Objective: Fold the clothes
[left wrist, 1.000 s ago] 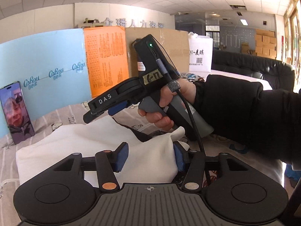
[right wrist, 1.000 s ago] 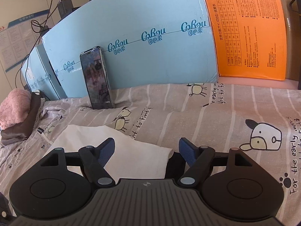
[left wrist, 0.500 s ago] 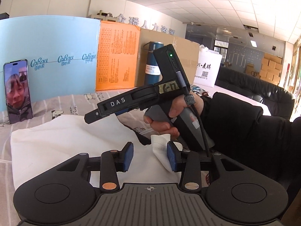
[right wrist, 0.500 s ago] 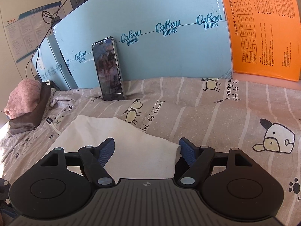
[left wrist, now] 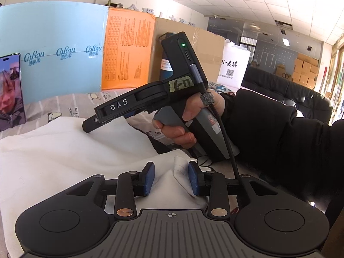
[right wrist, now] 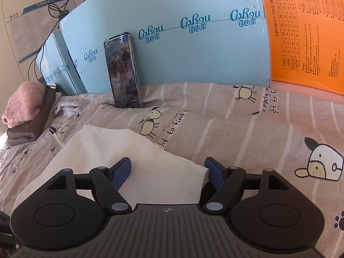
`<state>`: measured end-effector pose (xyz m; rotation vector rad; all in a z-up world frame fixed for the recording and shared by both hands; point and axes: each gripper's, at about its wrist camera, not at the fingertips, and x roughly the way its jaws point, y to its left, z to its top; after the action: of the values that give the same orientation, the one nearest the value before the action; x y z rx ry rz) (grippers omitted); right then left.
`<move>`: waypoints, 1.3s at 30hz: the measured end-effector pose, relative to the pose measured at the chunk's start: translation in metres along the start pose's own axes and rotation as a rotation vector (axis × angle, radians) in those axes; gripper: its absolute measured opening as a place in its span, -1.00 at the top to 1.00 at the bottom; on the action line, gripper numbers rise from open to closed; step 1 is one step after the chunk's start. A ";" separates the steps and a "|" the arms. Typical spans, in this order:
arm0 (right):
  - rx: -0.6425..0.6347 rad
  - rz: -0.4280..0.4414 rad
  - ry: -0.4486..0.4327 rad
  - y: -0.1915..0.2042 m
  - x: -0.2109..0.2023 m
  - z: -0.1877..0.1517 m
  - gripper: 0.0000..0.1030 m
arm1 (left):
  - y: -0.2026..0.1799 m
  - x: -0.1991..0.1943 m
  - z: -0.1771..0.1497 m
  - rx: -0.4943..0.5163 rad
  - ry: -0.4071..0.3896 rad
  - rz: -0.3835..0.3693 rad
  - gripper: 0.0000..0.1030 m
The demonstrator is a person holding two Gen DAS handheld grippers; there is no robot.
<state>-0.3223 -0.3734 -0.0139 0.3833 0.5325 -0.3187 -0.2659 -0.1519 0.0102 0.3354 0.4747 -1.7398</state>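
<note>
A white garment [left wrist: 71,150] lies spread on the striped cartoon bedsheet [right wrist: 247,133]. My left gripper [left wrist: 171,177] sits low over its near edge. Its jaws are closing, with a raised fold of the cloth between the blue pads; the fold's hem rests against the right pad [left wrist: 192,178] and a gap remains at the left one. My right gripper [right wrist: 169,169] stands wide open over a corner of the white garment [right wrist: 137,157], pads on either side without pressing. In the left wrist view a hand in a black sleeve holds the right gripper's black body [left wrist: 137,105], its tip over the cloth.
A phone [right wrist: 123,71] leans on a light blue box [right wrist: 193,53], with an orange box [right wrist: 305,32] to its right. Folded pink and grey clothes [right wrist: 23,107] lie at the far left. A cardboard box [left wrist: 206,53], a white bag and a black sofa [left wrist: 290,94] stand behind.
The left jaws have narrowed around the bunched cloth fold, and the left view has rolled a little. The right gripper has stayed over the garment corner, still wide open.
</note>
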 end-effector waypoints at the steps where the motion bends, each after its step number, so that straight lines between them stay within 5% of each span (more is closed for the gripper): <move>1: -0.003 -0.002 0.000 0.000 -0.001 0.000 -0.42 | -0.001 0.001 0.000 0.007 0.002 0.002 0.35; 6: -0.047 -0.033 0.008 0.004 -0.010 -0.001 -0.13 | -0.012 0.002 -0.003 0.081 0.003 -0.003 0.34; 16: -0.104 -0.062 -0.016 0.012 -0.027 -0.004 -0.02 | -0.021 0.002 -0.009 0.158 0.001 -0.012 0.33; 19: -0.106 -0.071 0.004 0.011 -0.021 -0.001 -0.01 | -0.014 0.004 -0.008 0.111 0.011 0.001 0.57; 21: -0.109 -0.100 0.038 0.010 -0.011 0.001 0.16 | -0.013 0.001 -0.008 0.090 -0.002 -0.004 0.73; 25: -0.159 -0.140 0.019 0.018 -0.012 0.004 0.70 | -0.009 -0.011 -0.006 0.052 -0.060 -0.014 0.81; 30: -0.164 -0.154 -0.047 0.033 -0.031 0.013 0.81 | 0.005 -0.029 -0.003 -0.018 -0.147 -0.008 0.85; 39: 0.003 -0.030 -0.190 0.081 -0.053 0.052 0.81 | 0.034 -0.091 -0.002 -0.133 -0.365 0.116 0.87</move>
<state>-0.3120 -0.3142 0.0776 0.3440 0.3522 -0.3806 -0.2133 -0.0791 0.0467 -0.0510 0.2966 -1.6025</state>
